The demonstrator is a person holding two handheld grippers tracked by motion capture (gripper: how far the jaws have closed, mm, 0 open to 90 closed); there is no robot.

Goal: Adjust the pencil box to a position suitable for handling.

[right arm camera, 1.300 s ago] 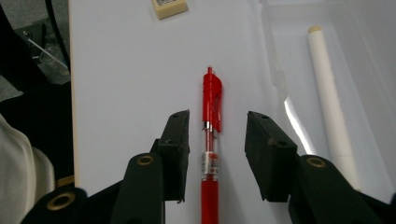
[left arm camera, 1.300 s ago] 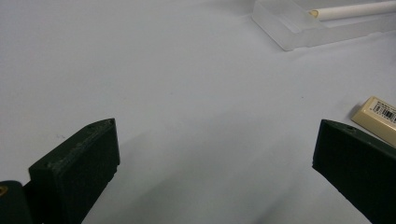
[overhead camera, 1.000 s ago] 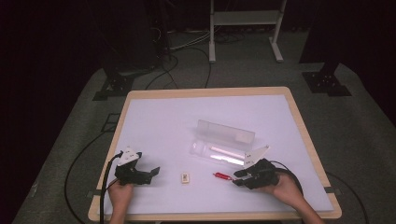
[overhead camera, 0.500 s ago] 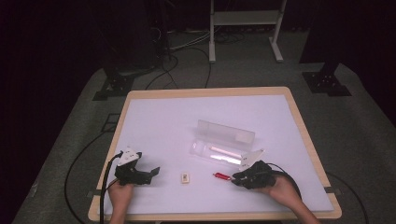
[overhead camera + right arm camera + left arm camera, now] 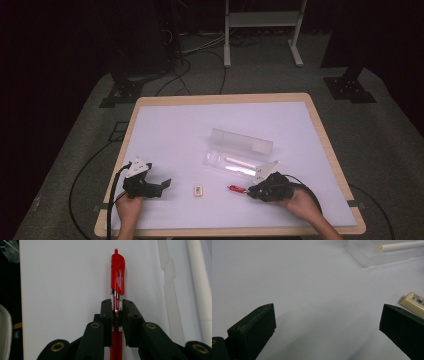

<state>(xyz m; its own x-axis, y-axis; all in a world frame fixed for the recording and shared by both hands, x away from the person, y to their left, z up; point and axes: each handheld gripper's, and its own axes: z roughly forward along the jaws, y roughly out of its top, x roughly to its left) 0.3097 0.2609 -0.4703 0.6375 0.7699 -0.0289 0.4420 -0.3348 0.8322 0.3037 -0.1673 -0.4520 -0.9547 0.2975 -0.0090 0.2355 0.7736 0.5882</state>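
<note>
- Red pen (image 5: 117, 277) is the thing in work: in the right gripper view it runs up the middle of the frame, and in the high view it lies at the lower right of the white table (image 5: 200, 130), its free end pointing to the left.
- Clear case (image 5: 240, 152) sits just above the pen in the high view, with a white stick (image 5: 239, 162) inside. My judgement: if the pen is carried up carelessly, its long free end could knock the case wall and push the case away.
- Right gripper (image 5: 116, 311) has just been closing, and its two jaws now stand against the pen barrel near the silver rings, so the pen is held between them. The barrel is round and smooth, so I think it may roll or slip out when lifted, and the long part ahead of the jaws could tip down.
- Left gripper (image 5: 159, 186) rests at the lower left of the high view, jaws wide apart, holding nothing.
- Small eraser (image 5: 199, 190) lies between the two grippers; a low sweep of the pen to the left might hit it.
- Pen look: shiny red cap end with a clip, partly transparent body.
</note>
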